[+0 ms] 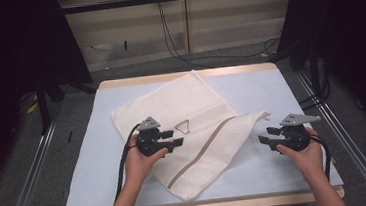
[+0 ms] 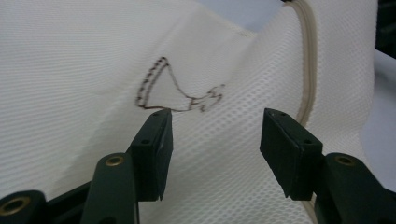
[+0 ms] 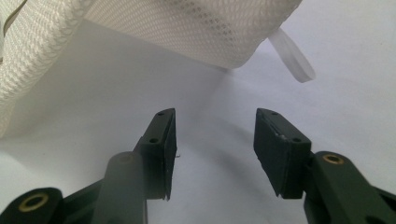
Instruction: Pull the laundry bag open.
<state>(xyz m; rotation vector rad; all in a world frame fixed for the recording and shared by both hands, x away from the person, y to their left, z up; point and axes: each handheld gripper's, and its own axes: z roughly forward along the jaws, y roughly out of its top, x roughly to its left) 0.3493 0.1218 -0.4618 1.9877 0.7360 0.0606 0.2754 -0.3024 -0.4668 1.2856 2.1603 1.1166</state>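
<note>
On the pale surface (image 1: 269, 83) a cream mesh bag (image 1: 181, 108) lies flat. At left, my left gripper (image 1: 173, 138) hovers over it beside a drawn mark (image 1: 183, 127), fingers (image 2: 156, 144) spread. At right, my right gripper (image 1: 268, 134) waits near the bag's corner, fingers (image 3: 161, 144) spread, probably ready to grab.

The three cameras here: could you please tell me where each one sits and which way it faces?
High view: above the person's side, looking forward and down on the table; both forearms, left gripper and right gripper show.
Left gripper view: rides the left gripper, open fingers over the mesh bag by its dark drawing.
Right gripper view: rides the right gripper, open, over bare table, facing the bag's corner and its loop tab.
All three share the bag.
</note>
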